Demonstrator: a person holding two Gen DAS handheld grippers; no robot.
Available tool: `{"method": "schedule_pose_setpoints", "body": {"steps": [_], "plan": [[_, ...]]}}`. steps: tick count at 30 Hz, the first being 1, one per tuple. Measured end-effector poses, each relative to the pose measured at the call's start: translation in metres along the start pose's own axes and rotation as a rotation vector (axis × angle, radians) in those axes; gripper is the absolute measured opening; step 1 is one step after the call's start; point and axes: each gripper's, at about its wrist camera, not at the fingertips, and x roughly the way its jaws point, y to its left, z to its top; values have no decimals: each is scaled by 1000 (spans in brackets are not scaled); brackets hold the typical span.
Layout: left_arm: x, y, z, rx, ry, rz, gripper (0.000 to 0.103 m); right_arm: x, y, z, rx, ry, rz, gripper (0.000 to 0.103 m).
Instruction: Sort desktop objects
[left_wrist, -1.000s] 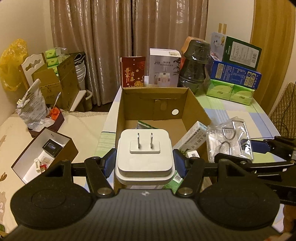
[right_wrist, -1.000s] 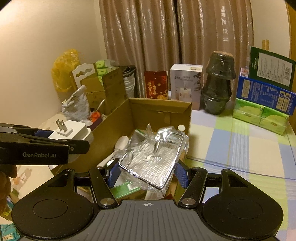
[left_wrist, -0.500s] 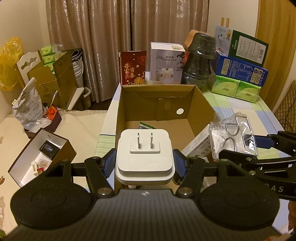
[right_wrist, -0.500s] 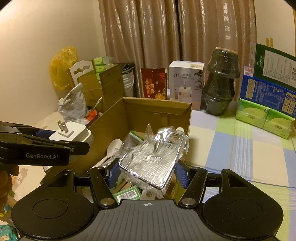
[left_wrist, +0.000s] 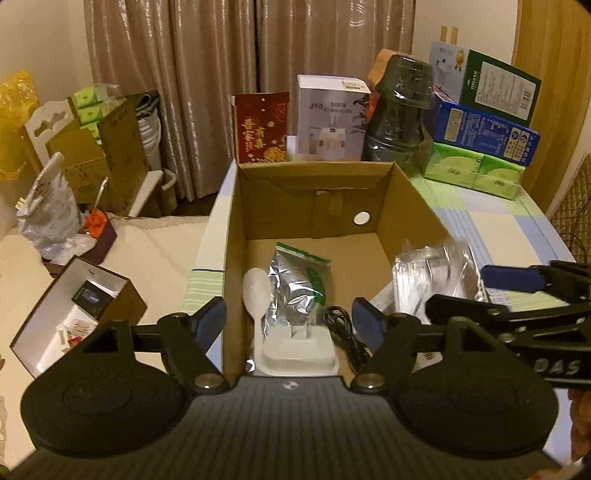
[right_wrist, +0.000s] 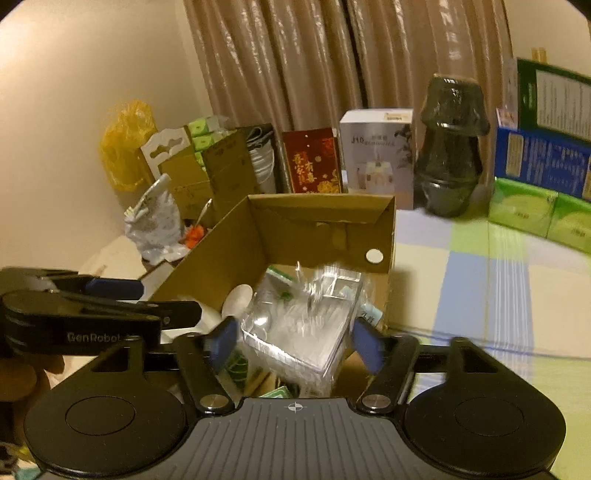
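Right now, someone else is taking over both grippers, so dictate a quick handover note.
Left gripper: open, empty, over the near end of the cardboard box.
Right gripper: jaws look open around the clear plastic hook pack, which is blurred; whether it is still gripped is unclear.
Done: white plug adapter lies in the box, prongs up, beside the white spoon, foil pouch and black cable.
Left: confirm the hook pack lands in the box.

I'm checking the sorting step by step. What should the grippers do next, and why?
Probably lift both clear of the cardboard box. The left gripper is open with the white plug adapter lying inside, and the right gripper looks open around the blurred clear plastic pack.
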Motion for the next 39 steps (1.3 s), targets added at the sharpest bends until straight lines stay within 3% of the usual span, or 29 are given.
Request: {"method": "schedule_pose_setpoints", "body": {"steps": [9,15,21,39], "plan": [[-18,6,-10,-32,-13,19,72,-17,-1,-6,-10,-11,-27,79],[-41,7,-19,-59,-33,28,83,-39,4,-16,3,-7,-43,87],[-74,11,-32,-98,-61,41,101,-64,18,-24,-16,5,-58,99],[-171,6,-79,-158,-110,50,102,-130,70,-56,-20,40,-56,101]]}}
